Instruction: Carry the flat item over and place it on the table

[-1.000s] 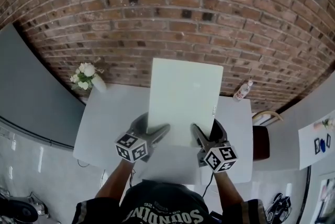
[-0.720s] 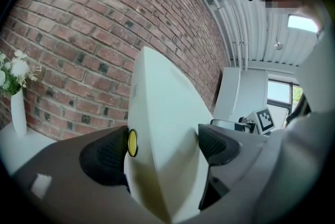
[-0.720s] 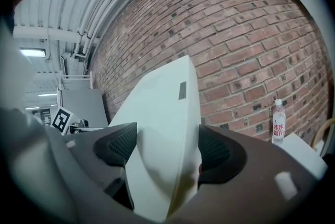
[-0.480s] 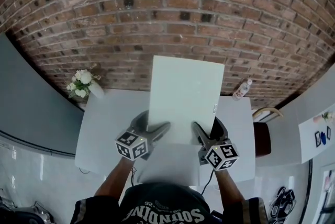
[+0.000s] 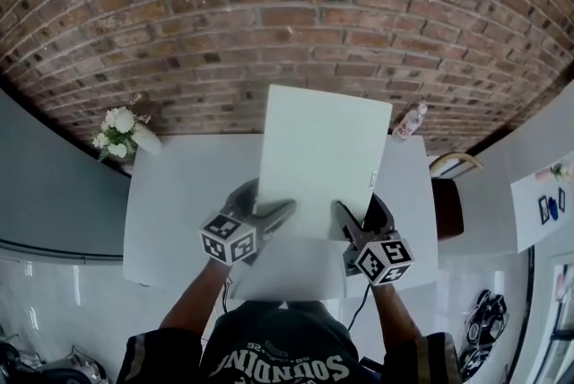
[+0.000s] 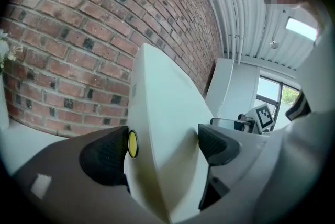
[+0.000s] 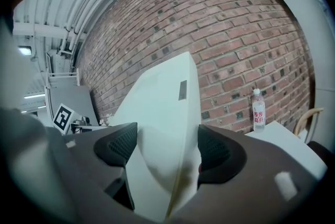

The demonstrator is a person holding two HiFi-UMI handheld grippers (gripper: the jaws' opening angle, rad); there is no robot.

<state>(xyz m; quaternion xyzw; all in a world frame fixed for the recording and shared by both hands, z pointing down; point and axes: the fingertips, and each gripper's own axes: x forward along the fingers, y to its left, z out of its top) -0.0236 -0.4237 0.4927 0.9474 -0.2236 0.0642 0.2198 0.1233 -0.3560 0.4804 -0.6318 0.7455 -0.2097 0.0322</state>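
Firmly clamped, panel [image 5: 318,162] hovers above table [image 5: 179,203]; vase [image 5: 148,138] holds white flowers [image 5: 115,126].

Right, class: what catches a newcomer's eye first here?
A pale board, gripped at its near edge by the left claw and right claw, over a table. Behind runs a brick wall, with flowers at the table's far left corner and a bottle at its far right.

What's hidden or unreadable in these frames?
- Table beneath the panel: head view, covered by the panel, so any contact between them cannot be told.
- Tag on the panel: head and right gripper views, too small to read.
- Bottle label: right gripper view, print too small to read. In the head view the bottle is tiny.
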